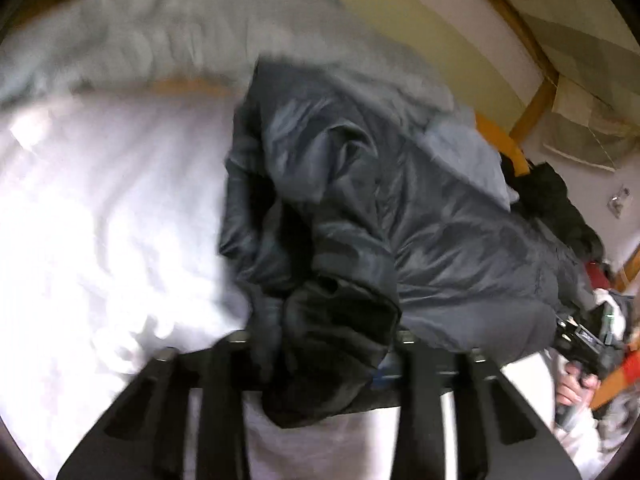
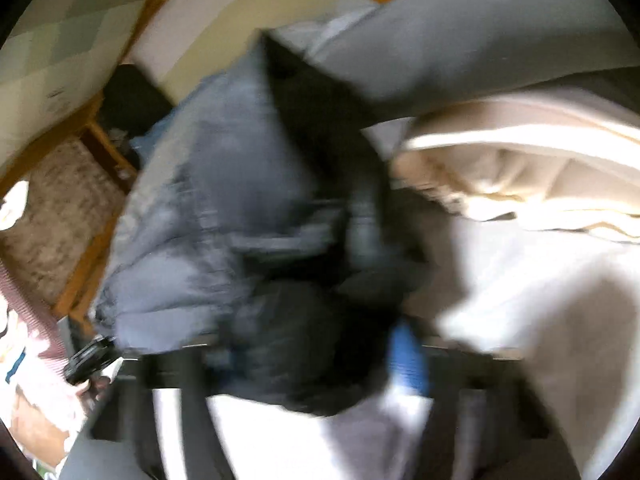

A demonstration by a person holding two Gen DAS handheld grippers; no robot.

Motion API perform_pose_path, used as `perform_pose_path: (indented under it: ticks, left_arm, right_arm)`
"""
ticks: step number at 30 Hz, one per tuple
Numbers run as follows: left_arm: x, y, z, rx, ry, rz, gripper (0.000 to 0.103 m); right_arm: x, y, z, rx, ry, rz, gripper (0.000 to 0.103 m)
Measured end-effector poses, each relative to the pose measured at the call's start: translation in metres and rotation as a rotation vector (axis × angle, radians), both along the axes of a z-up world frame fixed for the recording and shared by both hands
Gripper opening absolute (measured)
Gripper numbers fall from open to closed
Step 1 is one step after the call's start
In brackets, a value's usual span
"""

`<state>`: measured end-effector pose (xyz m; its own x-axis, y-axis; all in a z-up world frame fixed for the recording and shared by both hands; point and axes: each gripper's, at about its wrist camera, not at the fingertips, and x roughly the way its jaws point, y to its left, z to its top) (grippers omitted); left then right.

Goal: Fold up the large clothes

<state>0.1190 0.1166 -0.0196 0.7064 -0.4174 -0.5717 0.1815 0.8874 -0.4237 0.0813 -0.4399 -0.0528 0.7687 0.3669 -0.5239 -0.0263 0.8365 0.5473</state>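
Note:
A dark grey puffy jacket (image 1: 400,208) lies crumpled on the white bed sheet (image 1: 100,220). In the left wrist view a bunched dark end of it fills the gap between the fingers of my left gripper (image 1: 324,340), which is shut on it. The right wrist view is blurred. There the same jacket (image 2: 224,200) rises ahead, and a black fold of it sits clamped in my right gripper (image 2: 304,352), beside a blue pad (image 2: 408,356). Each view also catches the other gripper at its edge: the right gripper (image 1: 588,344) and the left gripper (image 2: 88,360).
A grey duvet (image 1: 160,32) lies along the back of the bed, inside an orange wooden bed frame (image 1: 500,136). A beige garment (image 2: 520,160) lies to the right, dark clothes (image 1: 560,200) are heaped at the bed's end, and a patterned rug (image 2: 60,208) covers the floor.

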Motion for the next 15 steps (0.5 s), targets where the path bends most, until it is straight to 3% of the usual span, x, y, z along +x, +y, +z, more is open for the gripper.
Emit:
perform_pose_path:
  ticks: [1, 3, 7, 10, 14, 15]
  left_arm:
    - [-0.011, -0.002, 0.011, 0.017, -0.051, 0.018, 0.023]
    - [-0.033, -0.008, 0.035, 0.051, -0.123, 0.021, 0.023]
    - [-0.078, -0.012, 0.067, 0.129, -0.186, 0.024, 0.023]
    - [-0.101, -0.013, 0.058, 0.166, -0.173, 0.031, 0.026]
    - [-0.092, -0.019, 0.037, 0.339, -0.148, 0.102, 0.047]
    - [-0.092, -0.021, 0.038, 0.378, -0.166, 0.120, 0.050]
  right_arm:
    - [-0.003, 0.004, 0.003, -0.029, -0.009, -0.011, 0.028]
    - [-0.014, 0.019, 0.021, -0.158, -0.043, -0.038, 0.021]
    - [-0.053, 0.042, 0.060, -0.293, -0.131, -0.066, 0.019]
    - [-0.087, 0.054, 0.073, -0.340, -0.169, -0.098, 0.019]
    - [-0.117, 0.065, 0.068, -0.449, -0.144, -0.124, 0.020]
    - [-0.117, 0.071, 0.065, -0.503, -0.143, -0.139, 0.027]
